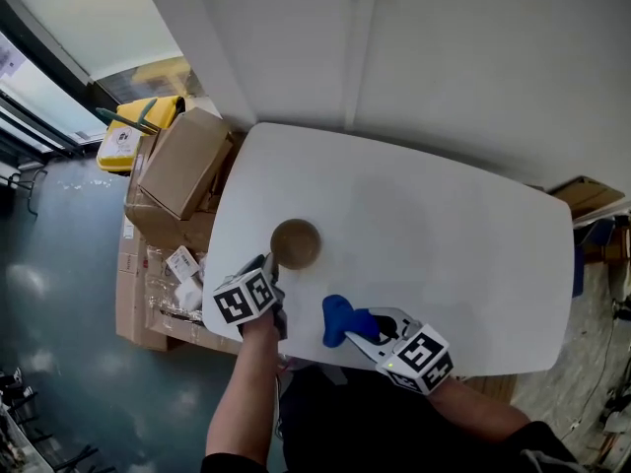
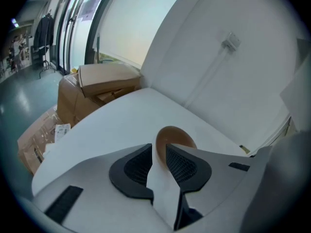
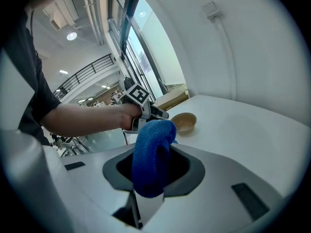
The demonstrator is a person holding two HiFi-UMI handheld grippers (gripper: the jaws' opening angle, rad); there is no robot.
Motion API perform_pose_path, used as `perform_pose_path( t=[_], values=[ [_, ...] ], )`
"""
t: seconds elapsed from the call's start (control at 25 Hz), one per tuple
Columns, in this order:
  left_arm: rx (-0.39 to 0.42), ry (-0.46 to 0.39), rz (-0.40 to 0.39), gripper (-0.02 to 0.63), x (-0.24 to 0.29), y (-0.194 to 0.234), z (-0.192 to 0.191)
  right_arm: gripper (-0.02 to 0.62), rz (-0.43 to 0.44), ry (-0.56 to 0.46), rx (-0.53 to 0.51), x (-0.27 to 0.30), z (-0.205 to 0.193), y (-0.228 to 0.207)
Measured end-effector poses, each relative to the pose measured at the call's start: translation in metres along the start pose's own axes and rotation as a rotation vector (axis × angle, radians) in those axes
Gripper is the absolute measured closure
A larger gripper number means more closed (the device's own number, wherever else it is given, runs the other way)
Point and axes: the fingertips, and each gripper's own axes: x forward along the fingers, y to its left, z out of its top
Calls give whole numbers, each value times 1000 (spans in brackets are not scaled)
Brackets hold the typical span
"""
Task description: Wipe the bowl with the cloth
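table: white, round-cornered table point(image 1: 444, 235) pushed against a white wall; it carries only the bowl.
boxes: brown cardboard boxes point(image 1: 182, 166) are stacked on the floor past the table's left edge, clear of the work.
left gripper: the left gripper point(image 2: 158, 149) is angled down at the table just beside the bowl. its jaws stand apart with a narrow gap, and the pads press on nothing. the bowl's near rim sits right at the jaw tips, but i cannot tell whether a tip touches it.
right gripper: the right gripper point(image 1: 363, 328) is near the table's front edge, jaws pinching the cloth.
bowl: a small brown bowl point(image 1: 295, 242) stands upright on the table towards its left front, apparently empty.
cloth: a blue textured cloth point(image 1: 340, 321) is bunched into a lump that sticks out past the right jaws, off the table top and apart from the bowl.
step in hand: it looks like the set-up for wiping, with the cloth gripped and the bowl not yet steadied.
next move: probably close the left jaws on the near rim to hold the bowl, then bring the cloth across and down into it.
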Motion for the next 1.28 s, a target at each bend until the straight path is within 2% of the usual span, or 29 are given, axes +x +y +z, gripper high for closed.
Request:
perform_pose_path(
  t=[0.28,0.44,0.64,0.8,1.0,1.16,1.28],
  values=[
    [-29,-108,-44,512,-67,-4,20,518,62,-46,-82,-6,34,35],
    [12,-129,-39,512,-101,-3,17,518,75,-62,-108,-6,48,48],
    [55,-169,-78,512,-148,-12,5,518,87,-101,-99,-1,69,62],
    [39,-228,-123,515,-192,-10,-6,518,96,-141,-116,6,90,82],
    [29,-302,-143,528,-241,3,-7,518,105,-177,-148,11,110,105],
    [72,-370,-204,540,-274,0,2,518,130,-192,-202,14,119,123],
    [140,-414,-226,543,-299,-4,9,518,167,-235,-253,9,133,140]
  ],
)
